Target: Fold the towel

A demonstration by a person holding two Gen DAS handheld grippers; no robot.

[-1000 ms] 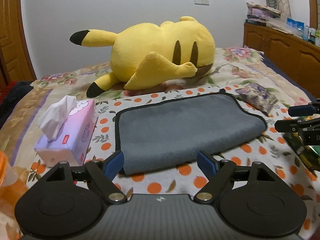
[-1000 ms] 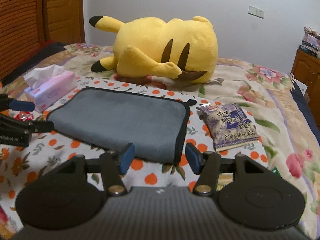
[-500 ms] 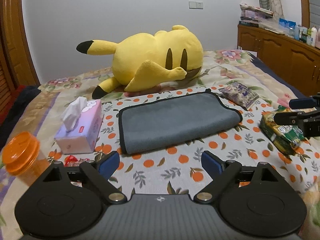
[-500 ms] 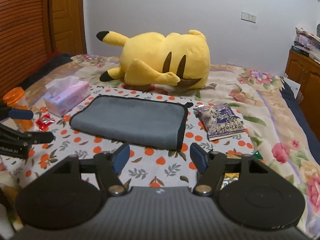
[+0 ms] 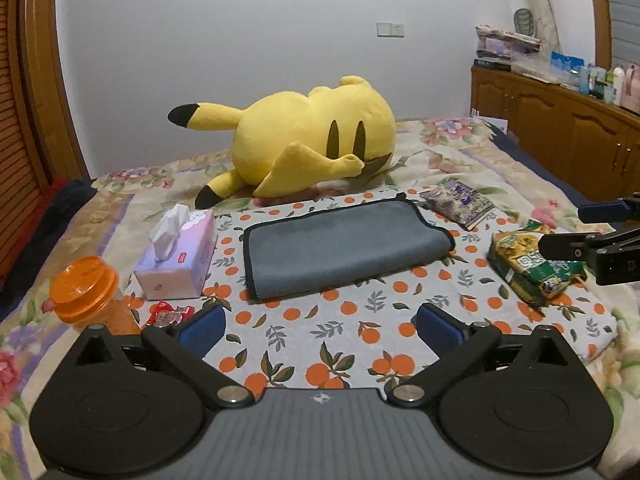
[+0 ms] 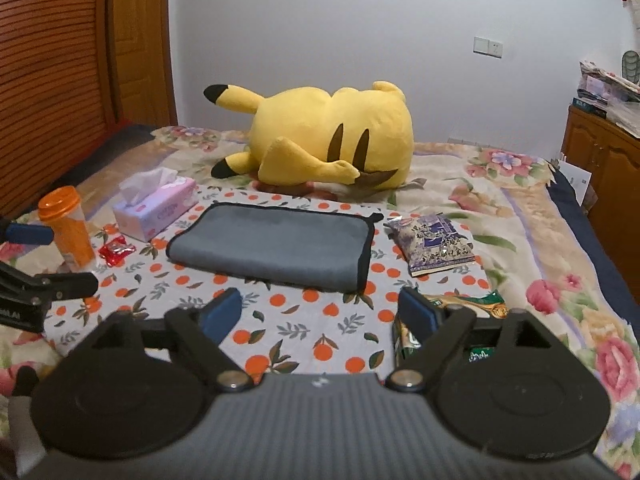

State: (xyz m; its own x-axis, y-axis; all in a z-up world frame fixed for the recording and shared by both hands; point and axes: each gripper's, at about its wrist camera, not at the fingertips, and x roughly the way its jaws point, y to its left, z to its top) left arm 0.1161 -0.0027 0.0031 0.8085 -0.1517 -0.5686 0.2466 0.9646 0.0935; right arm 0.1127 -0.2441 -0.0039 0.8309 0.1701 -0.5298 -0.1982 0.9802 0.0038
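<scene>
A grey towel [image 5: 344, 246] with black trim lies folded flat on the orange-print cloth [image 5: 340, 336] on the bed; it also shows in the right wrist view [image 6: 272, 246]. My left gripper [image 5: 320, 326] is open and empty, well back from the towel's near edge. My right gripper [image 6: 318, 314] is open and empty, also back from the towel. The right gripper's fingers [image 5: 596, 232] show at the right edge of the left wrist view, and the left gripper's fingers [image 6: 48, 256] show at the left edge of the right wrist view.
A yellow plush toy [image 5: 316, 146] lies behind the towel. A tissue box [image 5: 178, 256], an orange-lidded jar [image 5: 86, 292] and a red wrapper [image 5: 170, 314] are to its left. A purple snack bag [image 5: 460, 204] and a green snack bag [image 5: 534, 270] are to its right. Wooden cabinets [image 5: 560, 128] stand far right.
Both grippers have pulled back and up from the towel's near edge and opened wider. The towel stays folded and still. More of the bed has come into view.
</scene>
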